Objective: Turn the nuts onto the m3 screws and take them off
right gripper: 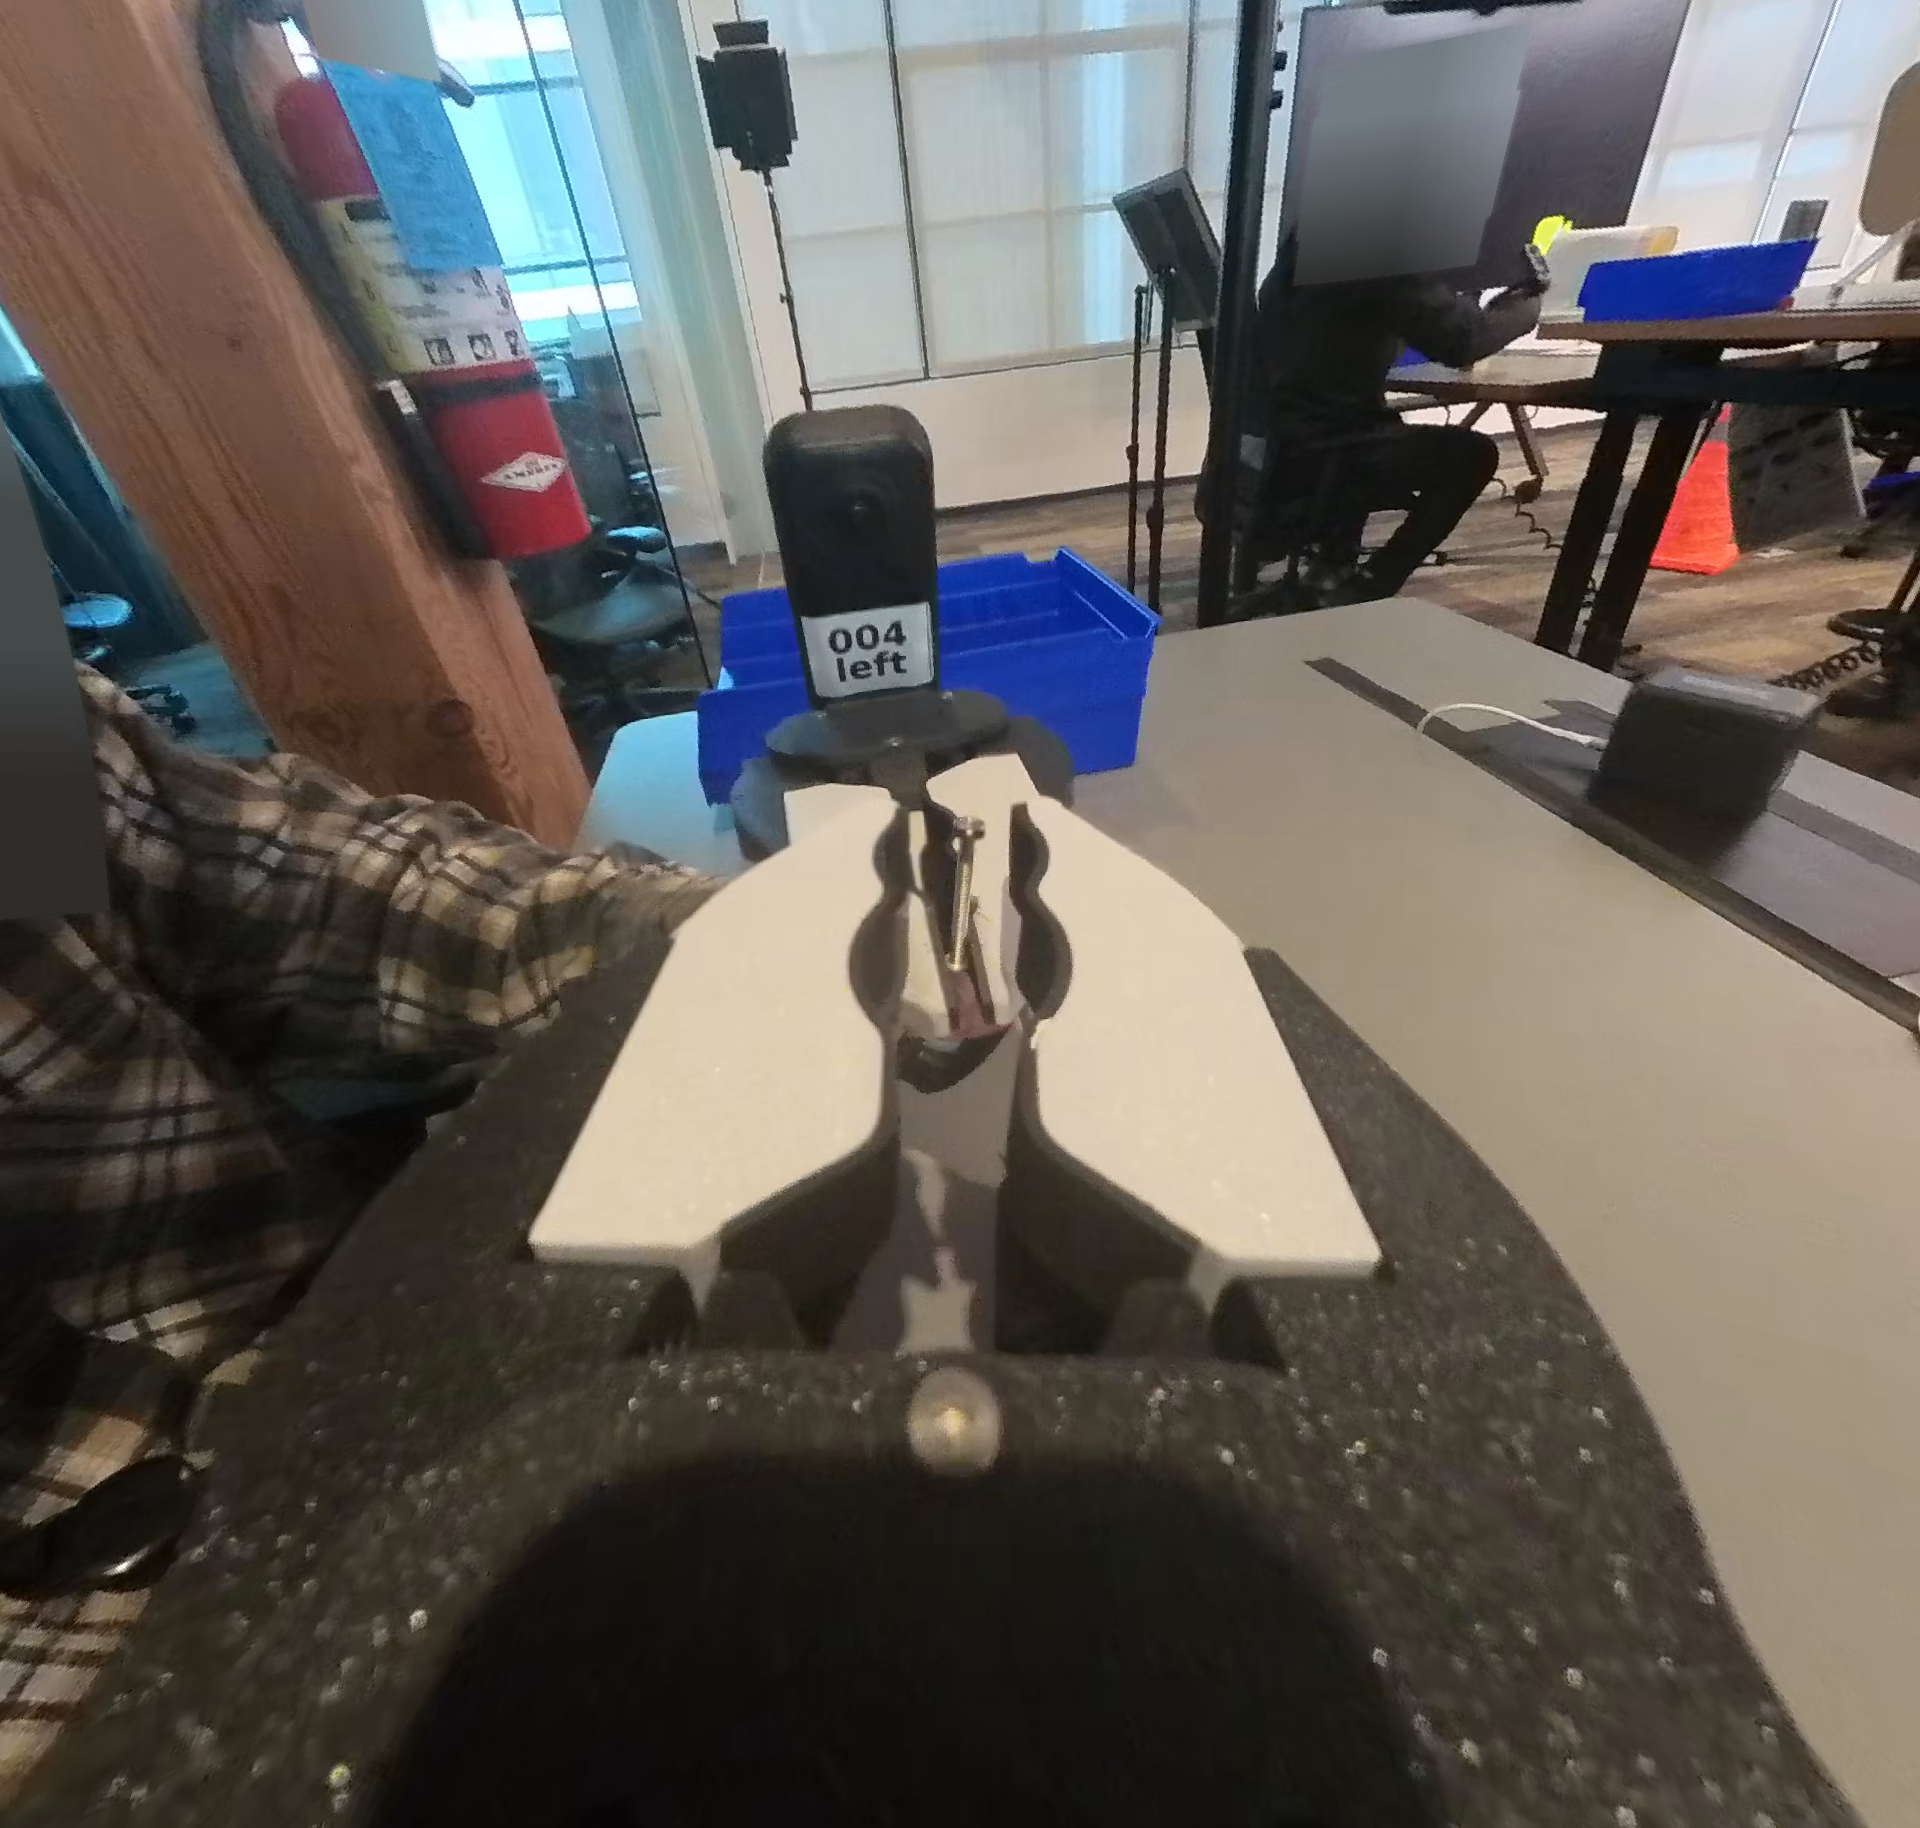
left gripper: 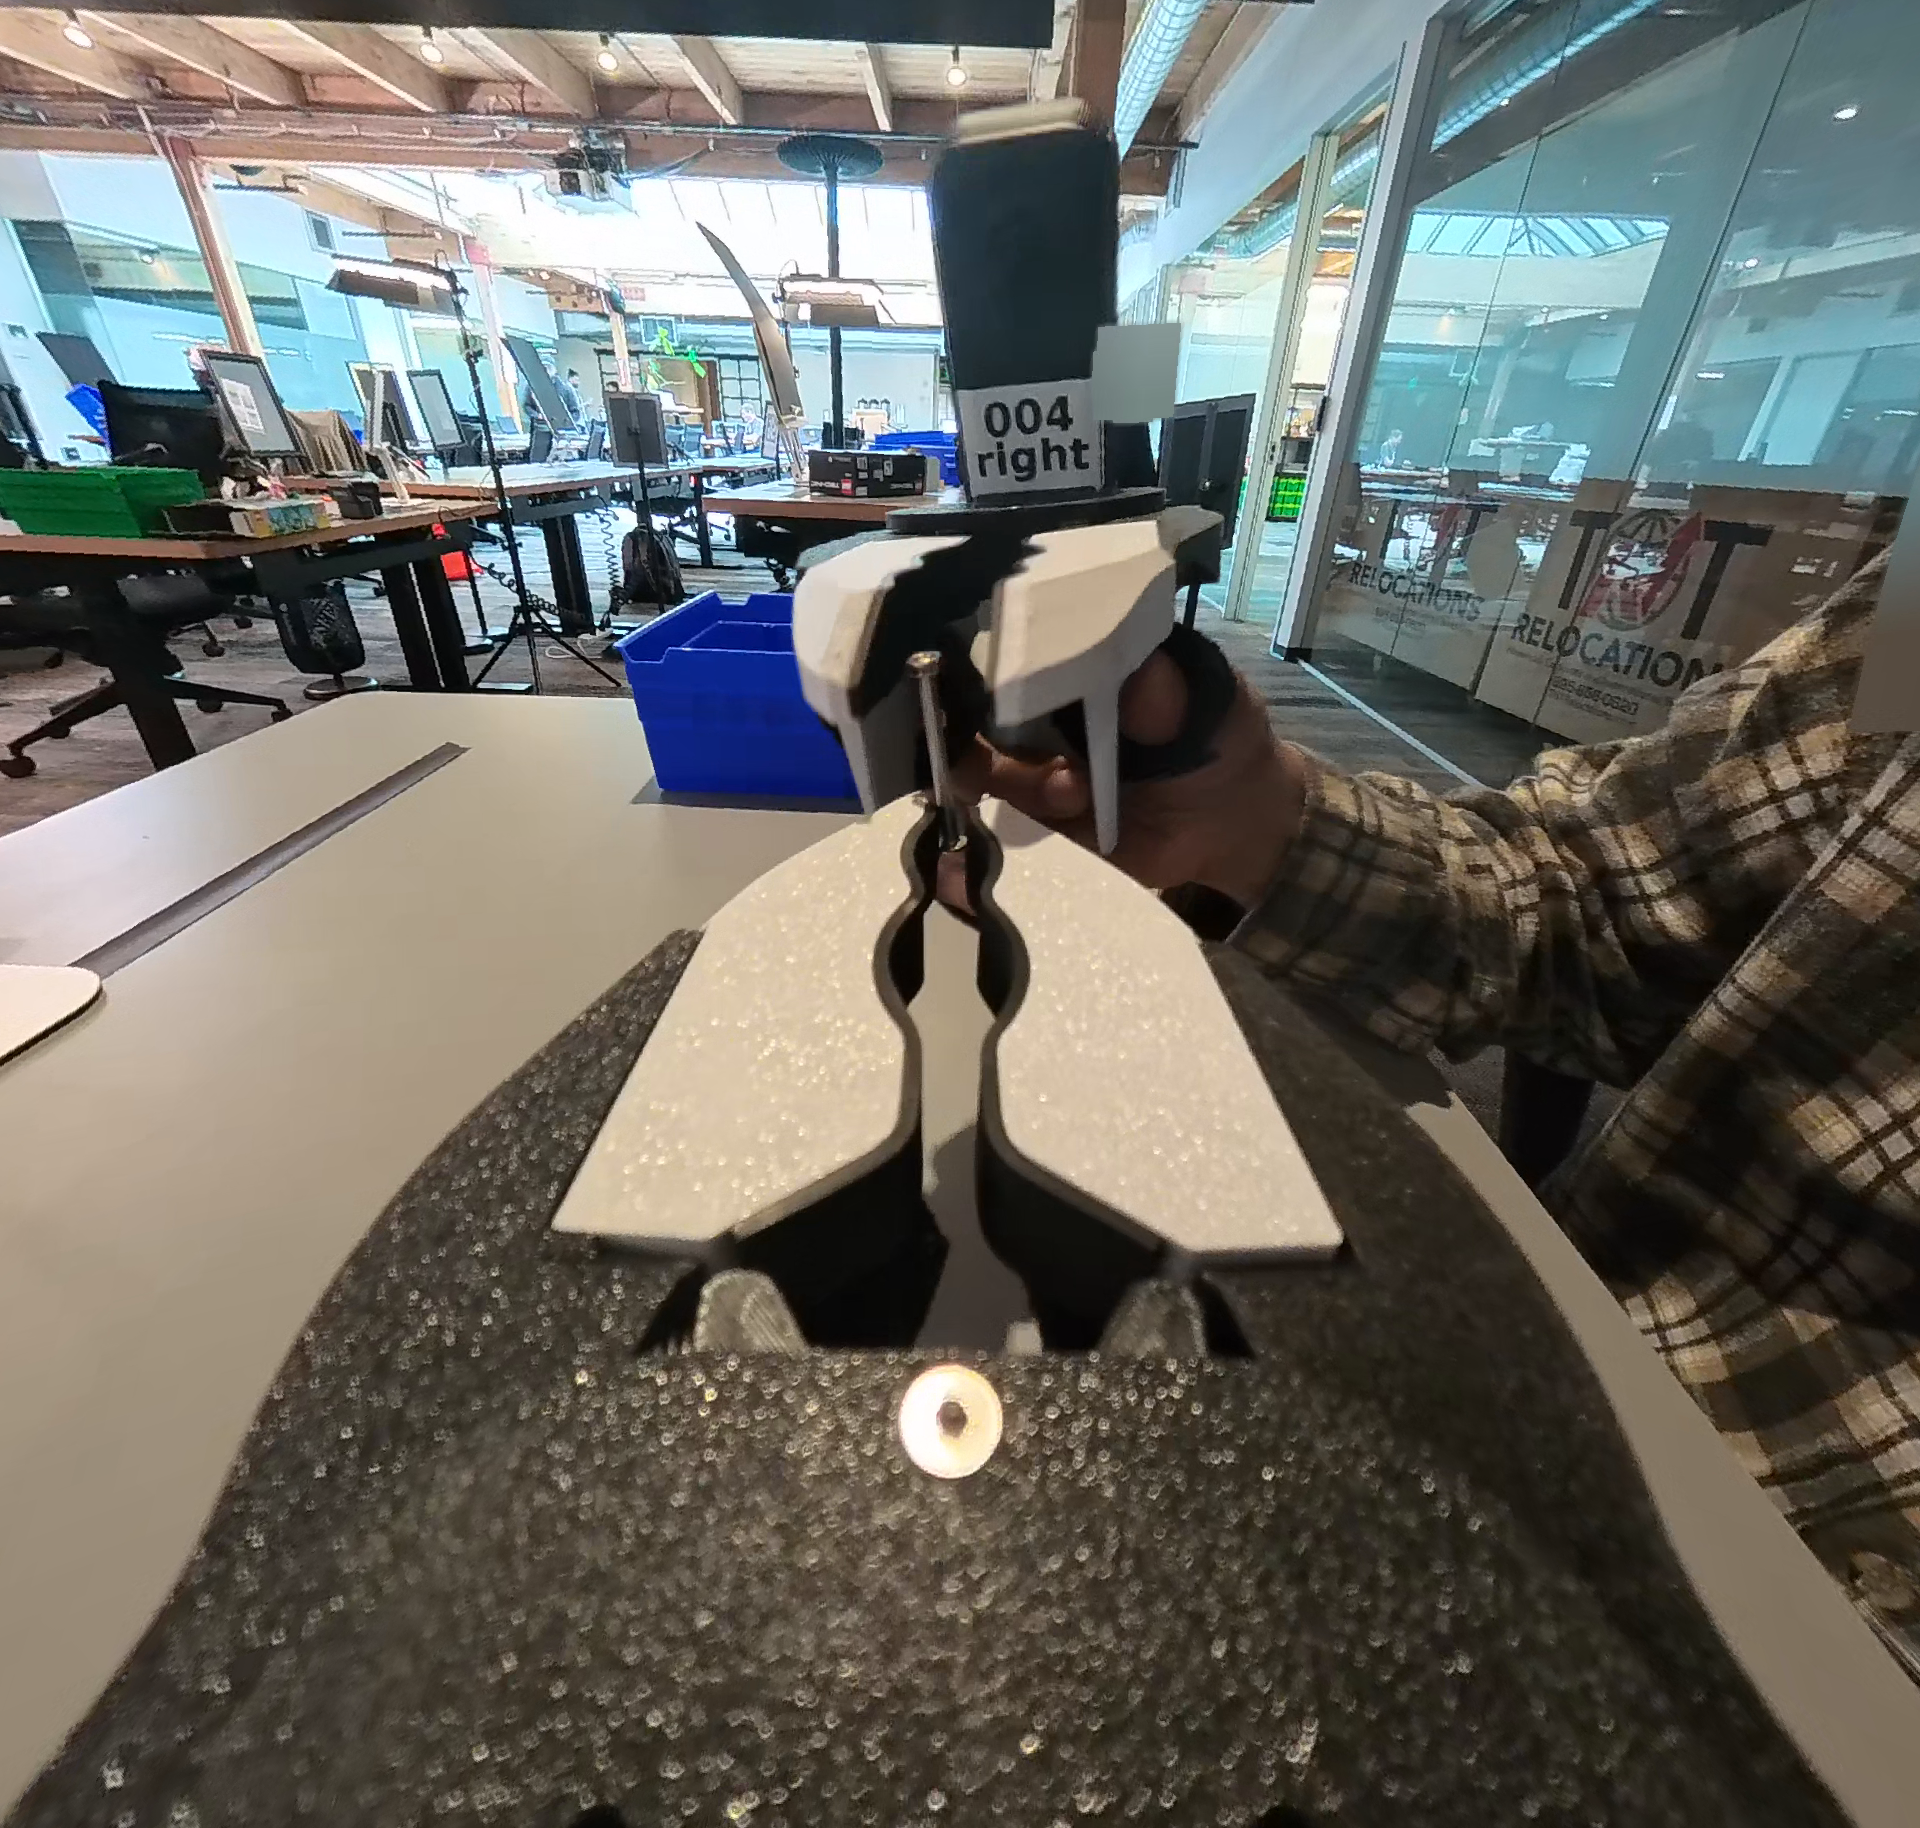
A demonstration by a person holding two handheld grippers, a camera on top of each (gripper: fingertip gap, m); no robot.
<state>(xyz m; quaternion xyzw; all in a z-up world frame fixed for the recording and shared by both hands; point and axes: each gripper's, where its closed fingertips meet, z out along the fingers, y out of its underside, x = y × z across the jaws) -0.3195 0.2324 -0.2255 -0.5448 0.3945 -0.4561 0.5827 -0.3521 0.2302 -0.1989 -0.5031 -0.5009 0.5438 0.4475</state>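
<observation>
Both grippers' jaws pinch one screw [left gripper: 938, 752] above the bare table [left gripper: 343, 957] middle.

A smooth, matte grey table [left gripper: 343, 957] with a rounded corner fills the foreground. A narrow dark strip [left gripper: 281, 848] is set into its top, running away toward the far edge. In the right wrist view, a small dark grey box-shaped device [right gripper: 1704, 755] rests on this strip at the right, a thin white cable [right gripper: 1496, 720] trailing to it. A blue plastic bin [right gripper: 1049, 666] sits at the far end.
</observation>
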